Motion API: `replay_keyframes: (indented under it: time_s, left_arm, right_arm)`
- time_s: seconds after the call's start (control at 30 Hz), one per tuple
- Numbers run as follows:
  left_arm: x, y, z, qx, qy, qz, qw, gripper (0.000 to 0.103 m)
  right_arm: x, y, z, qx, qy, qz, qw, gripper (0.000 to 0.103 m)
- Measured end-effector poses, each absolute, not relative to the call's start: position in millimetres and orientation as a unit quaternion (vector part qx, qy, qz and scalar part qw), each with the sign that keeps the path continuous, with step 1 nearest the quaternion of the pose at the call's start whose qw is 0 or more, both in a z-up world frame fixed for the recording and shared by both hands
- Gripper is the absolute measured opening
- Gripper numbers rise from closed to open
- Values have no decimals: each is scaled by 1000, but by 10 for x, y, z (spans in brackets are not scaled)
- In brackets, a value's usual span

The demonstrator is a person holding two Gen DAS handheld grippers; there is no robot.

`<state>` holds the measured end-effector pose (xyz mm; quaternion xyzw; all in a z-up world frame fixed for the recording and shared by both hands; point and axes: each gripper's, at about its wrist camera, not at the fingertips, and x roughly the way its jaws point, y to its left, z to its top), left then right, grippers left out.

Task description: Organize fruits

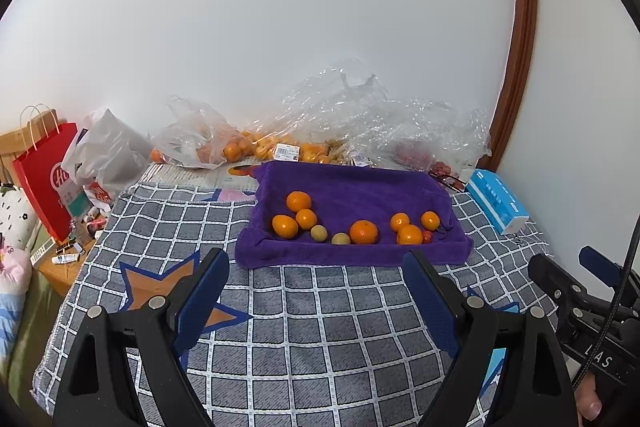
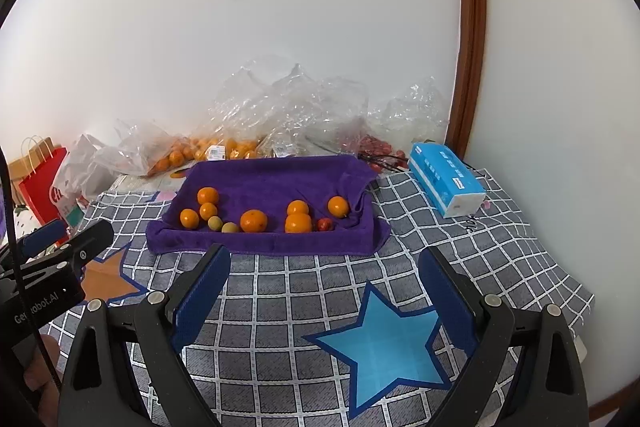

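Observation:
A tray draped in a purple towel (image 1: 360,187) (image 2: 272,175) sits on the checked cloth. In it lie several oranges, among them a large one (image 1: 364,231) (image 2: 253,221), two small yellow-green fruits (image 1: 319,233) (image 2: 215,223) and a small red fruit (image 1: 427,236) (image 2: 325,224). My left gripper (image 1: 318,259) stands open in front of the tray with nothing between its blue pads. My right gripper (image 2: 326,257) is open too, also short of the tray's near edge. In the left wrist view the right gripper (image 1: 572,267) shows at the right edge.
Clear plastic bags (image 1: 360,115) with more oranges and red fruit are heaped against the wall behind the tray. A blue tissue pack (image 1: 498,201) (image 2: 446,179) lies right of the tray. A red paper bag (image 1: 46,179) and clutter stand to the left.

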<state>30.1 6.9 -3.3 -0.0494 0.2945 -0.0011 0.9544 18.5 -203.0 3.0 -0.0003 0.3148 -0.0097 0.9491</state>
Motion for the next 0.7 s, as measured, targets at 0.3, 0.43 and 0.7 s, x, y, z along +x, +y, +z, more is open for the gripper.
replay_keyframes:
  time_s: [0.3,0.43,0.7]
  left_arm:
    - [297,79,-27,-50,295,-1,954,88]
    - [292,78,-24,-51,294,-1,954,88]
    - [316,57,-32,-50,295,2,954,88]
  right_arm:
    - [174,-1989,43,-6,313,-8,950,94]
    - [171,-1984,48,-6,312,-8,950,94]
    - [165,-1959,63,-7,310,-5,951,94]
